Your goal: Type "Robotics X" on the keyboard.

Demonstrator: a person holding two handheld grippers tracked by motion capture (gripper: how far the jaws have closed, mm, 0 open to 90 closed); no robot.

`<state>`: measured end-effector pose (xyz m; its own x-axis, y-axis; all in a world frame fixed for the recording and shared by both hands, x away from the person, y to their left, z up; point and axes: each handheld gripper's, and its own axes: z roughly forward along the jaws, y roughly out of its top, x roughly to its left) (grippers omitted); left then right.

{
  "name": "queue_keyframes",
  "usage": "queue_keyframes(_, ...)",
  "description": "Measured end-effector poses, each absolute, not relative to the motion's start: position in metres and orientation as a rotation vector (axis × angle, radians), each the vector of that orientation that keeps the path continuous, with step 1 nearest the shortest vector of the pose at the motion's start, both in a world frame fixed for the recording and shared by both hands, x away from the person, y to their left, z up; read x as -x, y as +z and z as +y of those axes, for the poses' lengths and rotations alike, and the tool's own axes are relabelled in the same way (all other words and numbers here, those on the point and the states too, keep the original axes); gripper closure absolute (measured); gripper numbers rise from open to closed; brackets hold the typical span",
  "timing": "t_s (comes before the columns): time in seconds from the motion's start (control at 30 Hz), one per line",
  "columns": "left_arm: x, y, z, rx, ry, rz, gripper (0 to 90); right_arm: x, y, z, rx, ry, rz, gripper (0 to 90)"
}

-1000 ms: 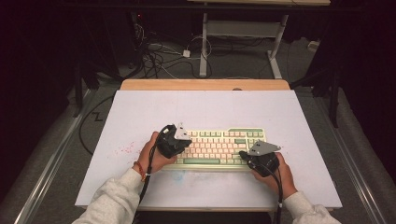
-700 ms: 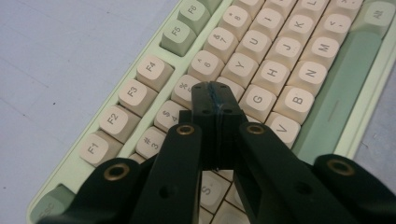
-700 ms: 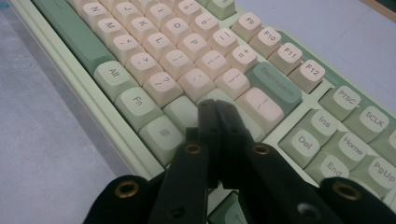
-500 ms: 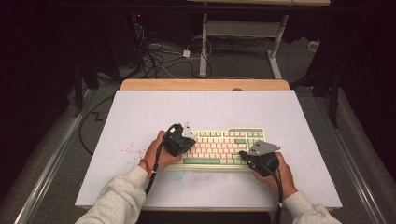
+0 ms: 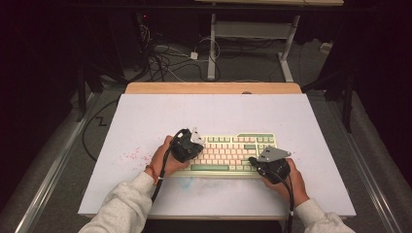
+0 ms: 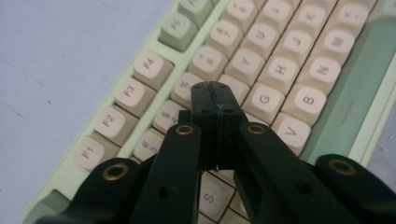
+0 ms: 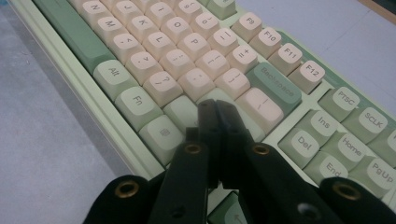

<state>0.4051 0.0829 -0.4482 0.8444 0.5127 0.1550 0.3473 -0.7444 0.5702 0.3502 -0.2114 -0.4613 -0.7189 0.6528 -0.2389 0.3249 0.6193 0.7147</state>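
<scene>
High view: fixed overhead, person's side, facing forward and down; takes in the whole table [image 5: 145, 116] and the floor beyond its far edge. Left gripper view: rides the left gripper [image 6: 215, 95], very close above the keyboard [image 6: 299, 60], facing its left half. Right gripper view: rides the right gripper [image 7: 215, 108], equally close, facing the right half of the keyboard. Shared between all three: the keyboard, at the table's near centre in the high view.
</scene>
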Motion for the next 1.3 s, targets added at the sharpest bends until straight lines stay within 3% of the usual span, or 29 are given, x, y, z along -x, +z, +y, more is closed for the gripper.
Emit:
queue_keyframes(0.33, -0.396, -0.436, 0.089, -2.412, 0.469, 0.590, 83.6, -0.343, -0.452, -0.212, -0.746, 0.927, 2.340, 90.0)
queue_keyframes(0.63, -0.378, -0.420, 0.112, -2.275, 0.565, 0.559, 59.3, -0.337, -0.443, -0.218, -0.741, 0.953, 2.319, 90.0)
queue_keyframes(0.7, -0.375, -0.419, 0.116, -2.270, 0.589, 0.552, 58.1, -0.337, -0.442, -0.218, -0.745, 0.956, 2.316, 90.0)
queue_keyframes(1.0, -0.359, -0.421, 0.136, -2.228, 0.664, 0.552, 30.1, -0.334, -0.434, -0.223, -0.752, 0.993, 2.305, 90.0)
queue_keyframes(1.1, -0.354, -0.425, 0.144, -2.208, 0.689, 0.570, 23.8, -0.333, -0.433, -0.223, -0.752, 0.997, 2.306, 90.0)
queue_keyframes(1.3, -0.343, -0.432, 0.160, -2.185, 0.751, 0.604, 20.1, -0.333, -0.431, -0.223, -0.751, 1.004, 2.301, 90.0)
